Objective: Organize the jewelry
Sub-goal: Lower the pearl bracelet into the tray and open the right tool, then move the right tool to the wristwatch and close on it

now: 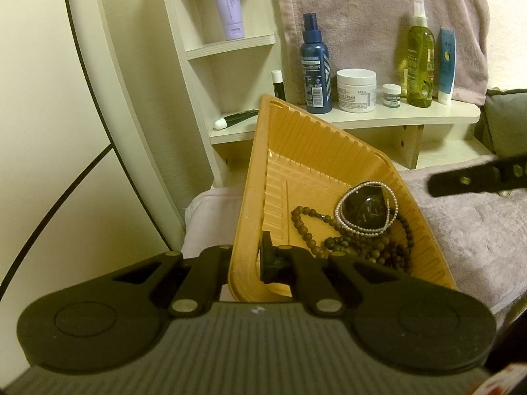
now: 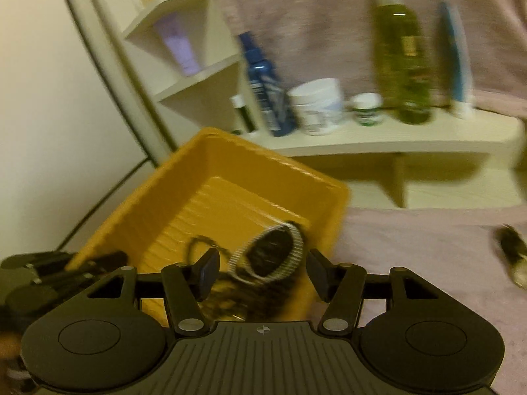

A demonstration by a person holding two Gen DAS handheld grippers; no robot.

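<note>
the left gripper (image 1: 245, 263) is clamped on the near rim of a tilted yellow tray (image 1: 296, 141) holding beads (image 1: 359, 242) and a pearl bracelet (image 1: 365, 209), the right gripper (image 2: 262, 271) hovers above them with jaws apart, and more tilt could likely spill the jewelry onto the blanket (image 1: 477, 230).

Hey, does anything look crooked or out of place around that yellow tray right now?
Yes. The tray sits tilted, its near wall pinched in the shut left gripper, so the beads and bracelet are heaped in its low corner. One small dark item lies outside on the cloth, too blurred to identify.
</note>
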